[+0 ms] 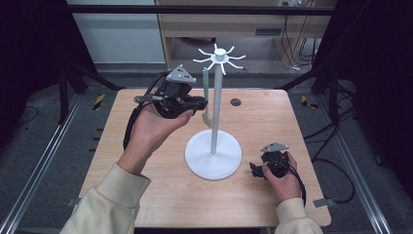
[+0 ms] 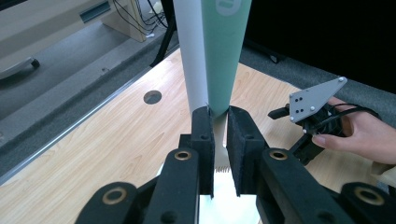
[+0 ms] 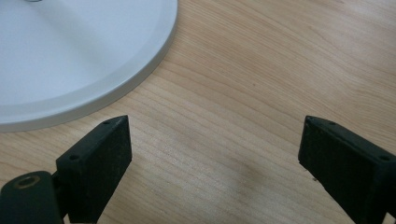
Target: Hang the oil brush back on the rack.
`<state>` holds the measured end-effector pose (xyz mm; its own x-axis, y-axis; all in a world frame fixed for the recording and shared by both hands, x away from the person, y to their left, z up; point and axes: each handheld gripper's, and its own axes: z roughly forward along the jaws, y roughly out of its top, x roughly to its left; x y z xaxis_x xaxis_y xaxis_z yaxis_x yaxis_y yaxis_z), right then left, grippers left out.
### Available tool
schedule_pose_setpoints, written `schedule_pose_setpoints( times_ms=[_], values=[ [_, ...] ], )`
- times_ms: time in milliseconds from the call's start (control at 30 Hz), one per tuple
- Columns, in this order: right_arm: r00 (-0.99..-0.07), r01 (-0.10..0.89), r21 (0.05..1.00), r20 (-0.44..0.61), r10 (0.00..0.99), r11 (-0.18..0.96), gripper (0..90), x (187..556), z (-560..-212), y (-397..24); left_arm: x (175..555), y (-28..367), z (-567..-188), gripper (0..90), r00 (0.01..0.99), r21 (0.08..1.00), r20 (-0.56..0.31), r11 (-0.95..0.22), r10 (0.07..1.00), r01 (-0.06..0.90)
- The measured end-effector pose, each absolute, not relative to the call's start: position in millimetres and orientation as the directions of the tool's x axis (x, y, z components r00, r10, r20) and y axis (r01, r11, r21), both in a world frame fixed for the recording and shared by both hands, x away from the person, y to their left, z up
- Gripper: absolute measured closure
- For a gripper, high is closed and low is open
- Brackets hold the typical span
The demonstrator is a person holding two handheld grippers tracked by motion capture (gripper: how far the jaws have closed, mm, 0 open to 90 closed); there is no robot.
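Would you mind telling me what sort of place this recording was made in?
Most likely a lab or recording rig, not a home: a bare wooden table sits between metal floor rails and dark frame struts, with loose cables on the grey floor and a desk behind.

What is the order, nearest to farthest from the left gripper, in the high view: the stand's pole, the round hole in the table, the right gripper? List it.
1. The stand's pole, just to the right of the left gripper, whose jaws are shut on a green-handled comb.
2. The round hole, farther right, past the pole.
3. The right gripper, resting near the table's front right.
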<state>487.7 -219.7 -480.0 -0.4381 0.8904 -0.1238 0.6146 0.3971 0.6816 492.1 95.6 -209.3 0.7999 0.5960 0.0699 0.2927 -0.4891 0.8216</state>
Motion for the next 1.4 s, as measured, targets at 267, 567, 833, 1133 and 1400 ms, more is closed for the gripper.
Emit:
schedule_pose_setpoints(
  times_ms=[267, 567, 833, 1133, 1400],
  values=[
    [-0.437, 0.612, 0.685, -0.123, 0.891, 0.395, 10.1, 486.9, -479.3, -218.8, 487.4, 98.8, -210.2, 80.8, 0.808, 0.827, 0.074, -0.489, 0.584, 0.277],
    [-0.441, 0.592, 0.7, -0.134, 0.888, 0.4, 9.9, 483.5, -476.3, -217.0, 474.9, 104.3, -208.0, 71.0, 0.809, 0.861, 0.078, -0.448, 0.583, 0.239],
    [-0.438, 0.592, 0.7, -0.135, 0.889, 0.398, 9.9, 484.5, -477.0, -216.9, 468.7, 113.0, -210.9, 49.8, 0.782, 0.875, 0.102, -0.429, 0.615, 0.223],
    [-0.439, 0.592, 0.701, -0.134, 0.889, 0.398, 10.0, 485.6, -477.5, -215.9, 463.6, 126.4, -217.0, 24.6, 0.765, 0.896, 0.101, -0.392, 0.636, 0.207],
    [-0.441, 0.593, 0.695, -0.141, 0.886, 0.406, 9.9, 484.5, -476.8, -215.0, 453.4, 141.8, -227.2, 11.9, 0.756, 0.907, 0.108, -0.375, 0.645, 0.19]
  ],
)
